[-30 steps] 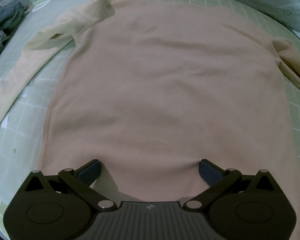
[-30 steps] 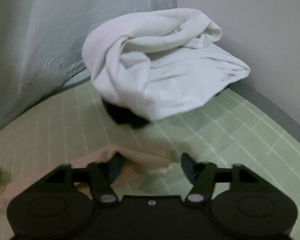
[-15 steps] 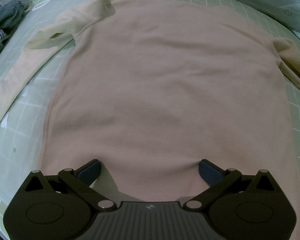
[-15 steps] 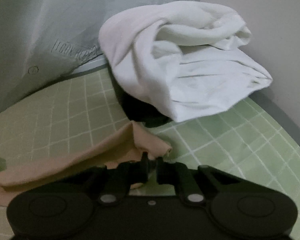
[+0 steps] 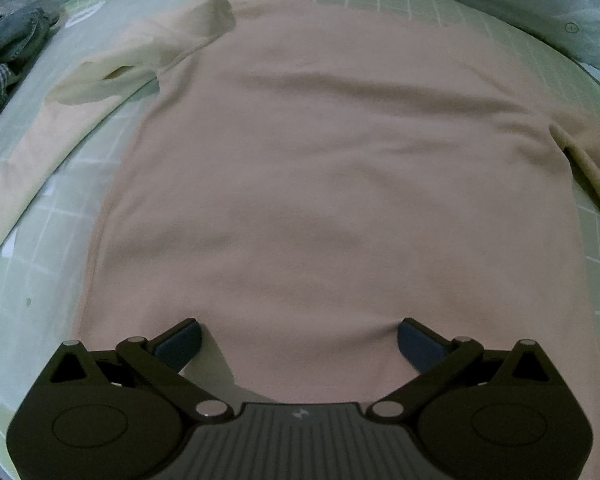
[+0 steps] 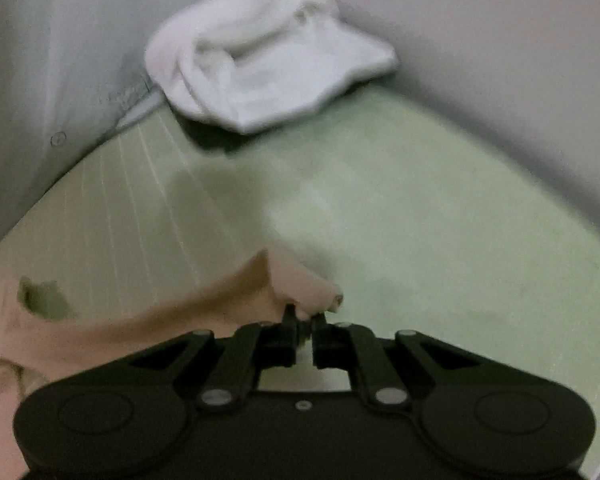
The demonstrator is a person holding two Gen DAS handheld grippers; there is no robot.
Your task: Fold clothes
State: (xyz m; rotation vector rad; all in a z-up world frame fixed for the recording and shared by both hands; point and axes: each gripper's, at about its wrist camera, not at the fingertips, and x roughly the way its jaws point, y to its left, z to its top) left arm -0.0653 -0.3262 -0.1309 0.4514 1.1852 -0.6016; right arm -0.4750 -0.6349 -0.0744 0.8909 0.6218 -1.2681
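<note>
Folding status: sleeve fold just kicked off
right gripper (image 6: 303, 318): just clamped the peach sweater's sleeve cuff (image 6: 308, 288), lifting it off the green mat (image 6: 420, 220)
left gripper (image 5: 300, 338): spread wide over the hem, gripping nothing

Left wrist camera looks steeply down, close over the peach shirt (image 5: 332, 184); the blurred right view, seemingly lower, shares its sleeve (image 6: 148, 320) and green mat (image 6: 420, 240)
</note>
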